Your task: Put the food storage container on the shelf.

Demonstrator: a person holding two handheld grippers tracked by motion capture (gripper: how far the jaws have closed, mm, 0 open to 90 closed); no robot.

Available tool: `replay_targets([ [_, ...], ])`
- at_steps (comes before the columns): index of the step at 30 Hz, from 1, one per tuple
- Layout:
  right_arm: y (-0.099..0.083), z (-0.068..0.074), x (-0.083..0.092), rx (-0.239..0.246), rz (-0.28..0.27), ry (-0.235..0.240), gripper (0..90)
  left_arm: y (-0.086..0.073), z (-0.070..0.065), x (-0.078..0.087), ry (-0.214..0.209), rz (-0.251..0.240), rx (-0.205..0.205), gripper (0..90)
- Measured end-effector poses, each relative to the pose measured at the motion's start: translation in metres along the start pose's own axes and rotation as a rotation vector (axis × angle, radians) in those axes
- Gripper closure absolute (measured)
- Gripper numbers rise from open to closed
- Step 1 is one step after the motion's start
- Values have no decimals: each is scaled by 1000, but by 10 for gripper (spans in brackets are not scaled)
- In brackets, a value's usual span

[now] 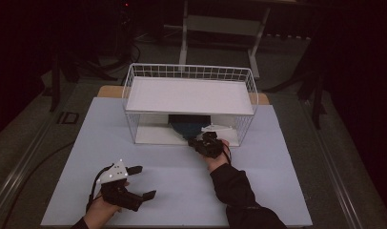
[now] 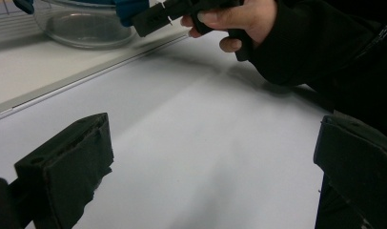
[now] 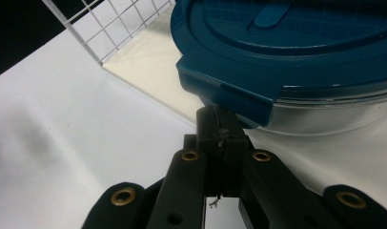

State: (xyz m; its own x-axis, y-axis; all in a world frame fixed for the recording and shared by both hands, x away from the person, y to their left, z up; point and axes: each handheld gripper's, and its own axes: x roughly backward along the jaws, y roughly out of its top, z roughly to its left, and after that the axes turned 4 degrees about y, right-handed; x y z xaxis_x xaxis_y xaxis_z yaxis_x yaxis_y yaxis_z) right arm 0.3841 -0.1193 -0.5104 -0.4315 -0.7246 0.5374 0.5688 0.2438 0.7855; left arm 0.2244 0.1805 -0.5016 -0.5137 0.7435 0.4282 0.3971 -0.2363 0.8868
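Note:
A glass container (image 1: 184, 125) with a dark blue lid (image 3: 287, 52) stands on the lower floor of a white wire rack (image 1: 134, 129), under its shelf. My right gripper (image 3: 219, 119) is shut, its tips pressed together right at the lid's corner tab (image 3: 229, 93), against the underside. I cannot tell whether the tab is pinched. The left gripper view has the same gripper (image 2: 151, 19) at the glass bowl (image 2: 82, 26), held by a hand in a dark sleeve. My left gripper (image 1: 144, 181) rests open near the table's front left, nothing between its jaws.
The rack's upper shelf (image 1: 189, 95) is a flat white panel with a wire rim around it. A white mat (image 1: 182, 191) covers the table. Dark floor and a desk frame (image 1: 220, 24) lie beyond the table's far edge.

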Motion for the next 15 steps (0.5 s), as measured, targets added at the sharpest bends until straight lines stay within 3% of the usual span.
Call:
replay_targets([
  [7, -1, 1, 0, 14, -8, 25, 897, 0, -1, -1, -4, 0, 1, 0],
  [10, -2, 6, 3, 25, -10, 39, 836, 0, -1, 0, -5, 0, 1, 0],
  [11, -3, 11, 6, 48, -16, 54, 742, 0, -1, 0, -5, -1, 3, 0],
  [12, -3, 11, 6, 48, -16, 54, 742, 0, -1, 0, -6, -1, 2, 0],
  [13, -5, 15, 9, 61, -13, 68, 632, 0, -2, 0, -8, 0, 2, 0],
  [15, -8, 19, 11, 80, -10, 77, 510, 1, -2, 0, -11, -3, 2, 0],
])
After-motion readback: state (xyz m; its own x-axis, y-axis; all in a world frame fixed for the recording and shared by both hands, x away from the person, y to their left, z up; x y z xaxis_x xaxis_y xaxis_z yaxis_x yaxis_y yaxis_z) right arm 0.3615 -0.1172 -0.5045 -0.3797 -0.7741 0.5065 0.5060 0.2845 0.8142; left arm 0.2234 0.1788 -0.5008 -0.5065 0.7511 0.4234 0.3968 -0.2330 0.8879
